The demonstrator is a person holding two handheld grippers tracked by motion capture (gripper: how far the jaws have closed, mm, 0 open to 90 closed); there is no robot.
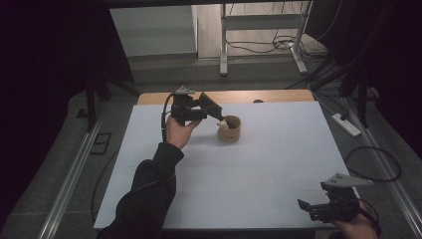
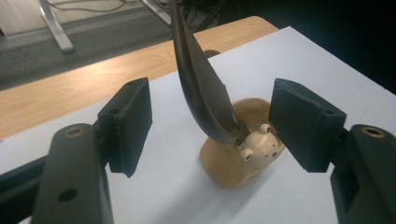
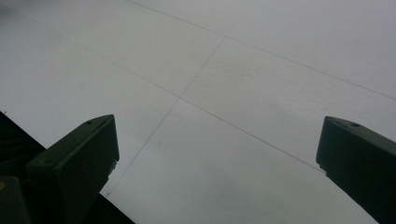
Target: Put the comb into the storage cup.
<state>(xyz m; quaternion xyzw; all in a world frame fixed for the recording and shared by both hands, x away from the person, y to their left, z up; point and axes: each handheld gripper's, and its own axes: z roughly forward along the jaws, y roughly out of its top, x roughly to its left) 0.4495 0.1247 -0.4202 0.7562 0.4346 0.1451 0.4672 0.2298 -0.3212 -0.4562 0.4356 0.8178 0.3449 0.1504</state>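
High view: looked down on a white board (image 1: 259, 169) crossed by faint seam lines, laid over a wooden table (image 1: 268, 95) with a strip of pale wood bare along the far edge. Beyond it, saw grey floor, the white legs of a metal frame (image 1: 223, 50) with loose cables (image 1: 278, 44) behind, a white power strip (image 1: 345, 124) to the right, and dark drapes closing off both sides. Found a tan cup (image 1: 230, 132) standing upright on the far middle of the board, with a small cream bear figure (image 1: 224, 124) in it. Held the left gripper (image 1: 218, 113) just beside and above the cup, tilted down toward it. Left gripper view: had the jaws spread wide either side of the cup (image 2: 229, 172), touching nothing, with the bear figure (image 2: 259, 147) peeping over the rim and a dark curved blade-like piece (image 2: 205, 93) rising from the cup between the jaws; could not tell what that piece was. Kept the right gripper (image 1: 304, 206) well apart, low over the near right corner of the board. Right gripper view: showed its jaws wide apart too, gripping nothing, above bare white board (image 3: 261, 70) and its thin seams.
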